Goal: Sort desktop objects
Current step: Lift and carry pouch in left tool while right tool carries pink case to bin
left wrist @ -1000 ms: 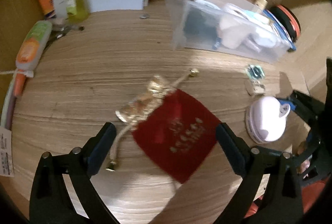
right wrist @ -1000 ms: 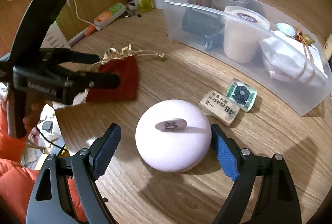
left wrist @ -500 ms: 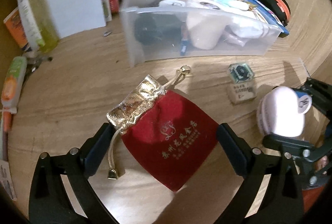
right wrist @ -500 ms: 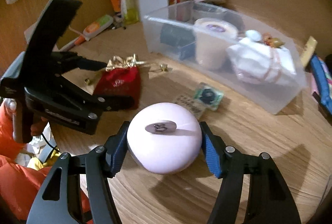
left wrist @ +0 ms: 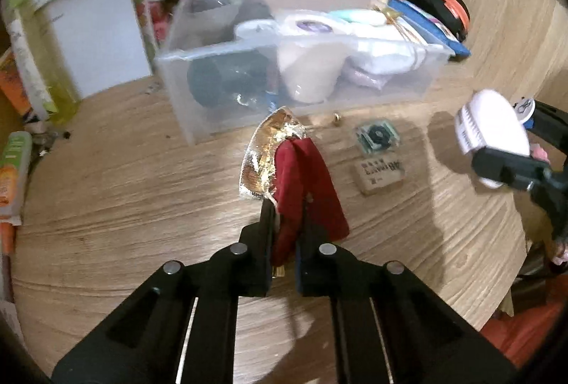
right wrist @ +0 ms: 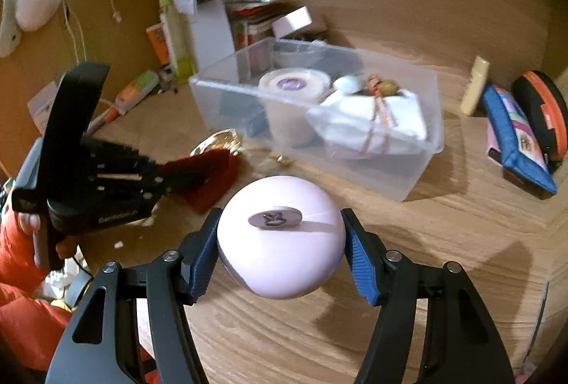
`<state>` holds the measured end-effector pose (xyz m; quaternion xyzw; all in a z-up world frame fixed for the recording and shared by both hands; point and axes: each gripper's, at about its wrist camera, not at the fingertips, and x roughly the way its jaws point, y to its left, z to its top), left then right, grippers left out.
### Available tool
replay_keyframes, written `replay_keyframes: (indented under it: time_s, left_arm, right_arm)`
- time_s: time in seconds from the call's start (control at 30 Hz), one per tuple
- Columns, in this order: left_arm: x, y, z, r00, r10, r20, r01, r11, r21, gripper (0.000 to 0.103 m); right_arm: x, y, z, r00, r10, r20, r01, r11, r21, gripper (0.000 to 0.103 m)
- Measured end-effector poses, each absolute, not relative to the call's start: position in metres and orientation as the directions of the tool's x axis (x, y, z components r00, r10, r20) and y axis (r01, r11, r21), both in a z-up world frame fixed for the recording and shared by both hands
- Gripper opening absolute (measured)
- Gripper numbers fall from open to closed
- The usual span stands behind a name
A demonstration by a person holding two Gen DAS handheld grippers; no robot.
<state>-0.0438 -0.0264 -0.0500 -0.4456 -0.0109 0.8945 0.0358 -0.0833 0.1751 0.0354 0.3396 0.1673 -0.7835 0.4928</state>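
Red velvet pouch [left wrist: 305, 185] with gold foil mouth pinched between closed fingers of left gripper [left wrist: 284, 224], fabric bunched, raised off wooden desk [left wrist: 124, 199]. Pale pink round case [right wrist: 280, 238] clamped between blue pads [right wrist: 198, 263] of right gripper [right wrist: 280, 242], also off desk. Beyond pouch, toward clear plastic bin [left wrist: 227, 114]: small eraser block [left wrist: 380, 172] and green square tile [left wrist: 378, 137] lying on desk just in front of bin. Bin holds white tub, dark cylinder, white wrapped parcel. Blue pencil case [right wrist: 514, 139] right of bin.
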Motion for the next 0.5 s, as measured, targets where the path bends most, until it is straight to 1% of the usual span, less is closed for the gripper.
replay_keyframes:
  time_s: [0.27,0.4,0.5]
  left_arm:
    - [-0.029,-0.039,-0.007,-0.695,0.076,-0.715,-0.032,-0.997,-0.074,0.007]
    - [-0.025,-0.048,0.019,-0.723,0.163,-0.671,-0.07,-0.984,-0.163,0.007]
    - [-0.022,-0.048,0.039,-0.764,0.146,-0.628,-0.064,-0.986,-0.152,0.007]
  right_arm:
    - [-0.092,0.178,0.061,-0.346,-0.681,-0.645,0.873,-0.485,0.044,0.061]
    - [-0.099,0.184,0.083,-0.392,-0.698,-0.599,0.857,-0.513,0.036,0.061]
    - [-0.103,0.188,0.1,-0.427,-0.706,-0.565,0.846,-0.532,0.025,0.061]
